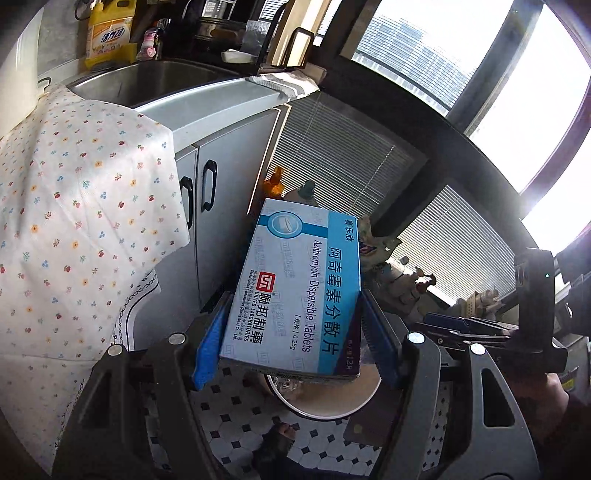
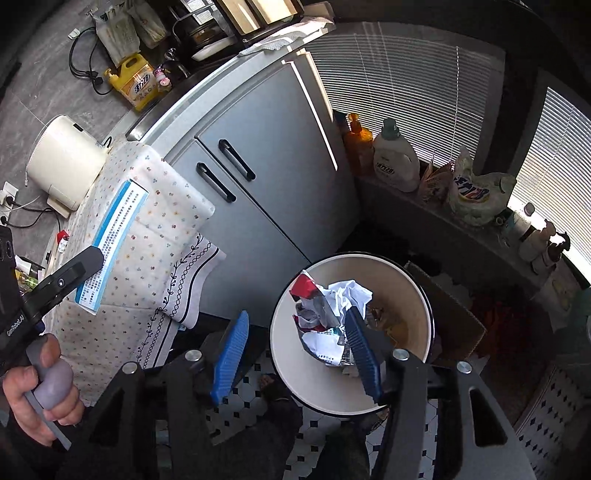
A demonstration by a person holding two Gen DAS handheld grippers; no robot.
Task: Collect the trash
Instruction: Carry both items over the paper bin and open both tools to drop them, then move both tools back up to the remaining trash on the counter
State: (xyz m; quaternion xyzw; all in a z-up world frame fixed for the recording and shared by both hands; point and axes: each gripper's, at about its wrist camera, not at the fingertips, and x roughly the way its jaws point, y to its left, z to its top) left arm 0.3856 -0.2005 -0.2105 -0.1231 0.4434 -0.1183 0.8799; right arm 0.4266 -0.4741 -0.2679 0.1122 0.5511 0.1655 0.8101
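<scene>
Left claw (image 1: 295, 332) pinches a blue-and-white pill box (image 1: 295, 284) between its blue pads, one pad on each long side, and the box stands tilted above the bin (image 1: 354, 408), whose pale rim shows just under the box's lower edge. Right claw (image 2: 299, 354) is spread with nothing between its pads; its right finger hangs over the bin's (image 2: 402, 295) mouth and its left finger stands outside the rim, over the tiled floor (image 2: 247, 373). From the right wrist view, the bin is a round, cream-walled tub with a dark rim, standing on the floor just in front of the grey cabinet (image 2: 266, 158). Inside it lie crumpled white paper (image 2: 349, 293), a crushed red-and-silver wrapper (image 2: 308, 291) and a printed white packet (image 2: 325, 349), heaped toward the middle, with something brownish and unclear against the far wall. Beside the bin, on the side away from the cabinet, sits an open cardboard carton (image 2: 450, 314); its contents are too dark to tell. Left of the bin, a flowered cloth (image 2: 147, 229) drapes over the table, and the same pill box (image 2: 114, 240) shows in front of it, gripped by the left claw, with a hand (image 2: 37, 391) on that tool's handle. Beyond the cabinet top, a steel sink (image 1: 147, 79) is sunk into the table, a yellow jug (image 1: 110, 33) standing behind it.
</scene>
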